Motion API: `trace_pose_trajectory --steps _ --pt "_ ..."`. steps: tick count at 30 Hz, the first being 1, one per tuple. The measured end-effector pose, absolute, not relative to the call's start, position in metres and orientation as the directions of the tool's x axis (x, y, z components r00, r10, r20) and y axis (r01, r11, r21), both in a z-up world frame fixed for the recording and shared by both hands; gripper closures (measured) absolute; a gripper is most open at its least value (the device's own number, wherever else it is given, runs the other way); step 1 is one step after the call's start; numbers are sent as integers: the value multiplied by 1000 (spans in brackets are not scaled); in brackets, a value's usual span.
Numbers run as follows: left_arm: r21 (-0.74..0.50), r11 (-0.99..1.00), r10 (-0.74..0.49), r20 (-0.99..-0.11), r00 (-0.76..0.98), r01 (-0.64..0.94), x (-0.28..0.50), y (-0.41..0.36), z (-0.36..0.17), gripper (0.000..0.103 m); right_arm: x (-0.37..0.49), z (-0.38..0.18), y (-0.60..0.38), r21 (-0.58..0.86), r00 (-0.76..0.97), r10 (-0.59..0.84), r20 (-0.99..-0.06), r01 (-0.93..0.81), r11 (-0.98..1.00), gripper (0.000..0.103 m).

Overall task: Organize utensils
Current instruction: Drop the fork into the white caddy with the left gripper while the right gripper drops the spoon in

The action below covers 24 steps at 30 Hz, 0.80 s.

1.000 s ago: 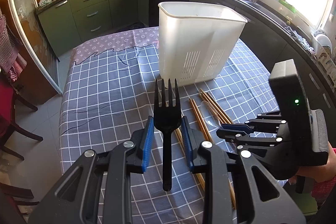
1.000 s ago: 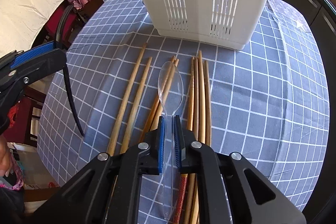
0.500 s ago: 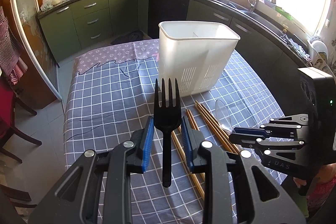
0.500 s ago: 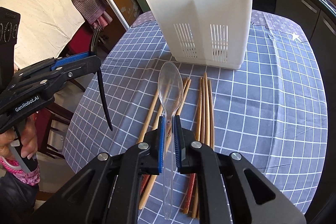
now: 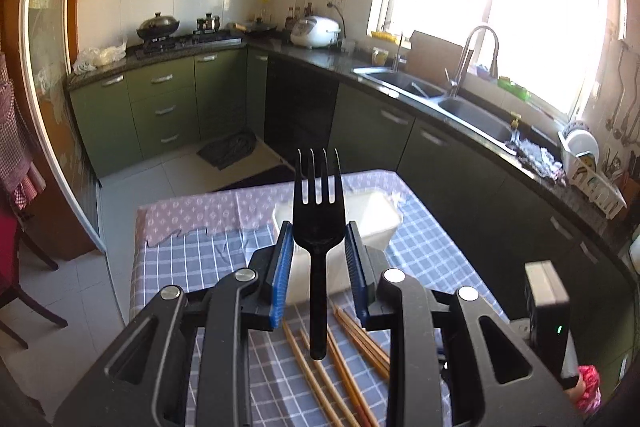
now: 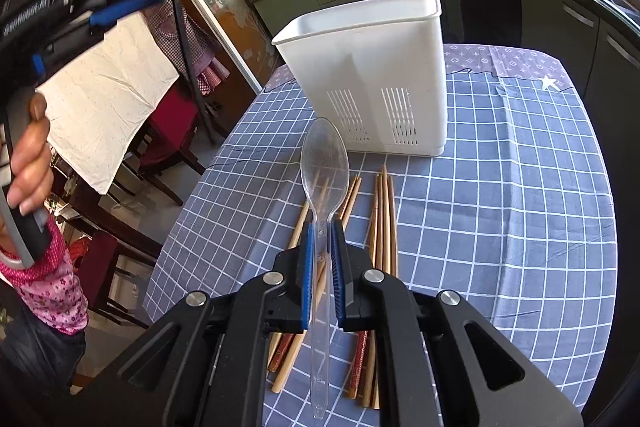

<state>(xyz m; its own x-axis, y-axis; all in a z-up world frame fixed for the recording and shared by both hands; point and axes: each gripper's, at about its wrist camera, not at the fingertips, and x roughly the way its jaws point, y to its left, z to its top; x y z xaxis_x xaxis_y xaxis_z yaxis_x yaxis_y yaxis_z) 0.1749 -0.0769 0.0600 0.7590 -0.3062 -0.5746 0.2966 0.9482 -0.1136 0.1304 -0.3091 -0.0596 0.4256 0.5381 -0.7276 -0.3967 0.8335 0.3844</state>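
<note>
Two utensils are off the table, one in each of my claws. Nearest, my right gripper (image 6: 321, 267) is pinched tight on the neck of the clear spoon (image 6: 323, 183), its bowl pointing forward and its long axis running straight toward the white holder (image 6: 372, 75). My left gripper (image 5: 318, 259) pinches the black fork (image 5: 319, 227), tines up and forward, handle hanging below the pads. Under both lie the wooden chopsticks (image 6: 384, 219) on the checked tablecloth (image 6: 500, 207), lengthwise toward the holder. Beyond them the holder stands upright, open mouth up; from my left claw it sits directly ahead and below the fork. I judge each utensil must tip handle-down over that rim, and the left looks better lined up.
</note>
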Motion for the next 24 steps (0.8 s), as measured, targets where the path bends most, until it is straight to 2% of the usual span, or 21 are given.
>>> trace_pose_trajectory --steps 5,8,16,18,20,24 --pt "-110 959 -282 -438 854 260 204 -91 84 78 127 -62 -319 397 437 551 -711 -396 828 94" --pt "-86 971 -239 -402 884 224 227 -102 81 78 126 -63 -325 405 448 556 -700 -391 826 93" --pt "-71 978 -203 -530 823 196 268 -120 15 77 123 -52 -342 406 484 559 -673 -390 826 93" --pt "-69 979 -200 -539 818 193 268 -120 4 71 123 -43 -343 401 506 560 -656 -396 826 93" --pt "-70 980 -194 -541 818 187 267 -117 -3 58 124 -32 -344 393 534 561 -633 -402 827 93" --pt "-88 980 -198 -516 833 179 257 -105 1 58 135 0 -345 376 611 560 -560 -415 828 93"
